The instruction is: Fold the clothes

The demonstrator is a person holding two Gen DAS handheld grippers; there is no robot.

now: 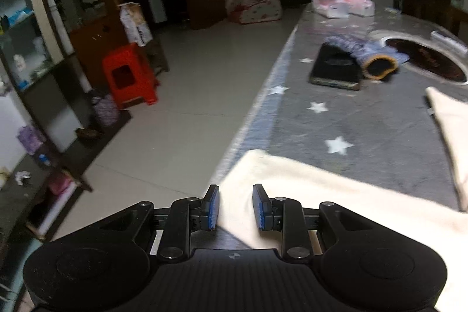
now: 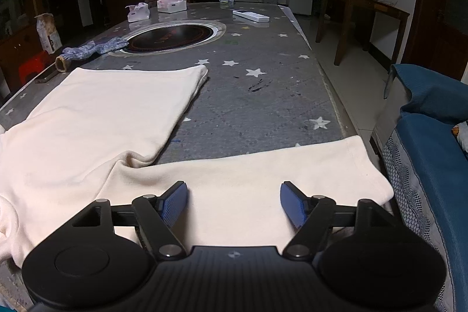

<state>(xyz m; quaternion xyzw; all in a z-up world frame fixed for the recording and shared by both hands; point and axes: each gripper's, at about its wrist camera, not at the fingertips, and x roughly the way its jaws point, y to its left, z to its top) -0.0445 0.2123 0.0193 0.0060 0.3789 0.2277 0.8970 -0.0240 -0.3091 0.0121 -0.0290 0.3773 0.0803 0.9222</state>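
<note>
**Getting a good grab on both sleeves**

While both grippers hang low over the cream shirt (image 2: pixel 96 119), I want to take each sleeve the right way. The shirt lies flat on the counter (image 2: pixel 263 95), the one with the grey star cloth. Its body runs away from me, toward the dark round plate (image 2: pixel 175 38) set in the middle. One sleeve stretches out to the right edge, and the other reaches the left edge.

My right gripper (image 2: pixel 234 202) is just above the right sleeve (image 2: pixel 263 165). Its fingers are wide apart and hold nothing. The cloth lies flat between them.

My left gripper (image 1: pixel 235 206) is over the left sleeve (image 1: pixel 292 180), close to the counter edge. Its fingers are apart too, but with a smaller gap. Cloth shows between them, and I do not think it is pinched yet.

I think the step now is to grab both sleeves so I can fold them in over the body. To do it well, I should go down until the blue pads meet the cloth, then close slowly. I want to pinch only the sleeve, not the star cloth under it. I should grab near the sleeve ends, so each whole sleeve comes along. Both sides should lift about the same, or the shirt may twist.

The left sleeve sits near the edge and could slide off, so I should pull it inward. The glove (image 2: pixel 90 48) and the phone (image 1: pixel 336 69) lie beyond the shirt, well apart from my fingers.
</note>
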